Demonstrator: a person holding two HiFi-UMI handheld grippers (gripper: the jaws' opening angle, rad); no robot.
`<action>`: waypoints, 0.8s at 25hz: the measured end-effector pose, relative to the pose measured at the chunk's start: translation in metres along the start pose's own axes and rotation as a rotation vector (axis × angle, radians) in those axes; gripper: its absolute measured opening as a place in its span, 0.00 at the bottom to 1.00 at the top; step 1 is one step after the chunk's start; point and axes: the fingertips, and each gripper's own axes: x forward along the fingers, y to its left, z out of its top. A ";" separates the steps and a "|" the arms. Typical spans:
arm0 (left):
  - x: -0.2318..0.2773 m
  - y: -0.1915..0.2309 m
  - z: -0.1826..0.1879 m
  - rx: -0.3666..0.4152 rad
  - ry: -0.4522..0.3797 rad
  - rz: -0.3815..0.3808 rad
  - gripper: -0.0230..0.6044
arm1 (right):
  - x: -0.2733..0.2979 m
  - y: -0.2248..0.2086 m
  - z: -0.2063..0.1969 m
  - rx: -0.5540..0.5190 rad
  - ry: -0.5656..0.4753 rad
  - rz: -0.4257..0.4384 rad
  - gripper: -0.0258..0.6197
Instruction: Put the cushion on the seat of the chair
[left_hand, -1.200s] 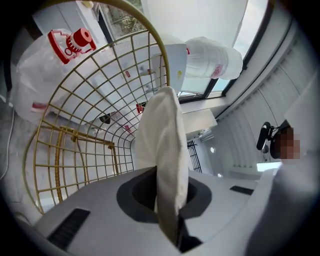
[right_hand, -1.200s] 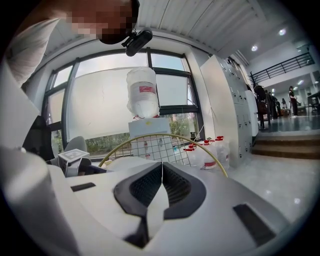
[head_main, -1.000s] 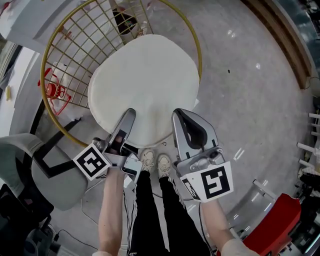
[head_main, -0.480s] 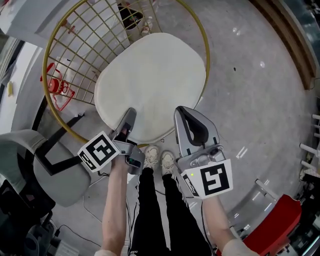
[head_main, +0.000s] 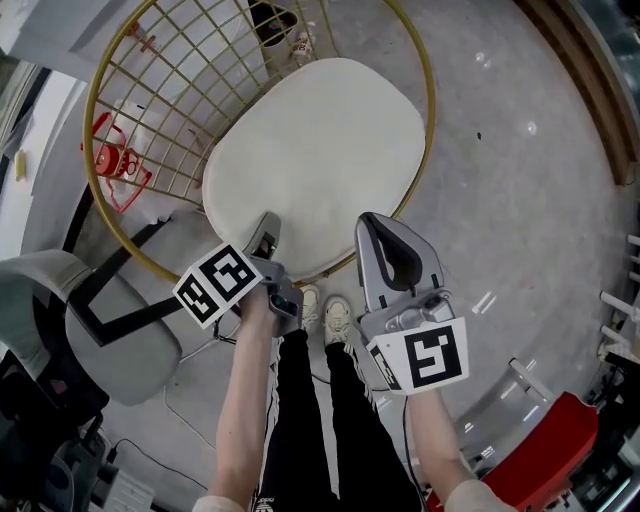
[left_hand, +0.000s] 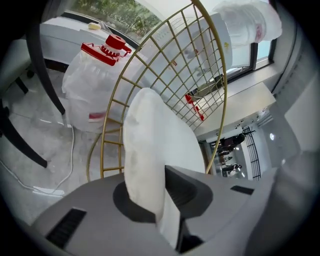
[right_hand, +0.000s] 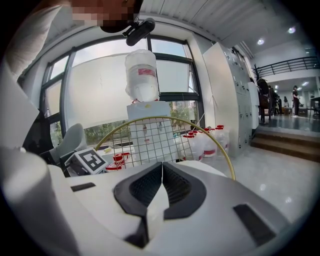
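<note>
A cream cushion (head_main: 315, 160) lies over the seat of the round gold wire chair (head_main: 150, 110), whose mesh back stands to its left. My left gripper (head_main: 268, 228) pinches the cushion's near edge, and its jaws are opening slightly with that edge still pressed between them. In the left gripper view the cushion (left_hand: 150, 140) rises from my left gripper (left_hand: 162, 172) towards the chair back (left_hand: 200, 65). My right gripper (head_main: 375, 228) grips the same near edge farther right. In the right gripper view a thin fold of the cushion (right_hand: 152, 205) sits in my shut right gripper (right_hand: 161, 167).
A grey office chair (head_main: 100, 330) stands at the lower left. Red-capped water jugs (left_hand: 95, 75) sit behind the wire back. The person's legs and shoes (head_main: 325, 310) are just before the chair. A red object (head_main: 555, 450) is at the lower right, and a water dispenser (right_hand: 142, 80) stands by the window.
Both grippers have sunk with the cushion, the left one farther and tipping downward. In the head view the cushion has slid right and settled over the seat.
</note>
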 end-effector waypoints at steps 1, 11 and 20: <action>0.001 0.003 0.000 0.013 -0.009 0.022 0.11 | 0.001 -0.001 -0.001 0.002 0.002 -0.002 0.07; 0.003 0.024 -0.004 0.069 -0.082 0.175 0.24 | 0.001 -0.010 -0.007 -0.015 0.018 -0.004 0.07; -0.009 0.031 0.006 0.107 -0.188 0.376 0.44 | -0.003 -0.021 -0.007 -0.015 0.017 -0.035 0.07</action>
